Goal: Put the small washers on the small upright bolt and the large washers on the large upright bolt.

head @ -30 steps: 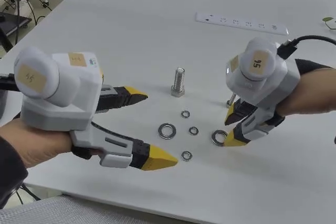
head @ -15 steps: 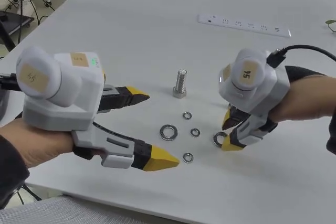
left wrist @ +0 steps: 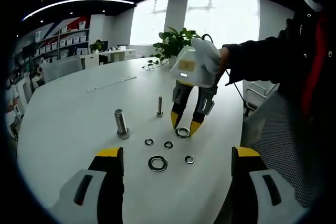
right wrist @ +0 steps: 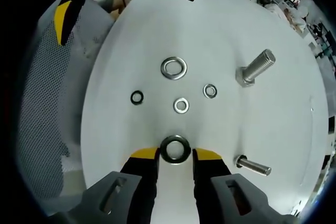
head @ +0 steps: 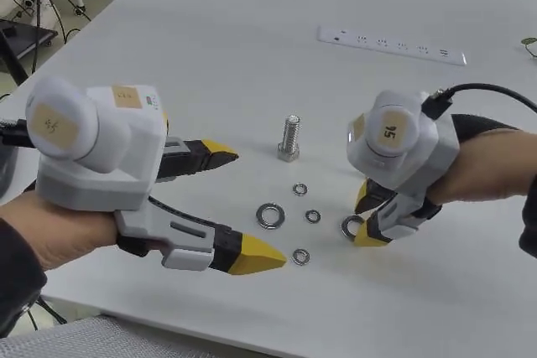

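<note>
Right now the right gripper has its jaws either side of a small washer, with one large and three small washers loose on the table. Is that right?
Not quite: the right gripper view shows the right gripper with jaws either side of a large washer, not a small one. The other large washer and three small washers do lie loose on the table.

You've got shiny metal washers (head: 270,215) and a bright metal bolt (head: 289,138) on a smooth matt white table (head: 210,56)

Left gripper (head: 256,205) yellow-tipped (sleeve (head: 13,284) apparently dark)
</note>
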Demonstrator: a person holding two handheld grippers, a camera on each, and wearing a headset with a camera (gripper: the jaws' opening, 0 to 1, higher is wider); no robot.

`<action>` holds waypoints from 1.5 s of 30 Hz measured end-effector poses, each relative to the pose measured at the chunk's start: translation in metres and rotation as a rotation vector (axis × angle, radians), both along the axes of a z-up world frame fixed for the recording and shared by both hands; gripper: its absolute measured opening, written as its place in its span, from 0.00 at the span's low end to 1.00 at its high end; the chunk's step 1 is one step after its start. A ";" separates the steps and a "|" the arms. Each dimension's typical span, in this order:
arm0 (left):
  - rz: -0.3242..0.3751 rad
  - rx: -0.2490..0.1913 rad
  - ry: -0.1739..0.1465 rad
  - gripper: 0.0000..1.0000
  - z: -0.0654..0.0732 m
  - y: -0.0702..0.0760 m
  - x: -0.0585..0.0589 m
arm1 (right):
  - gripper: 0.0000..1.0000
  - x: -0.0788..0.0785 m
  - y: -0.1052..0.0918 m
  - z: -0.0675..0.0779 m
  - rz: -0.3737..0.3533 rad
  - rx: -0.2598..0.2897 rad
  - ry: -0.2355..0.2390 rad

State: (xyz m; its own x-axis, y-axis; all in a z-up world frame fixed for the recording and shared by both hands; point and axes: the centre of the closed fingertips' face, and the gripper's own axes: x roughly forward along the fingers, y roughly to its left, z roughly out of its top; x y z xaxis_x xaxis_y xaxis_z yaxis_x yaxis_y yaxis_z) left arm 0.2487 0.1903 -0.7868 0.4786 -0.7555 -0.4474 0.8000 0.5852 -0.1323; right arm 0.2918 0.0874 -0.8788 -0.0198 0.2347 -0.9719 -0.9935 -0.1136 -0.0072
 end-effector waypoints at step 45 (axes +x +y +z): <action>0.033 0.008 -0.019 0.84 0.004 0.009 0.004 | 0.24 0.001 0.003 0.024 -0.034 -0.005 0.003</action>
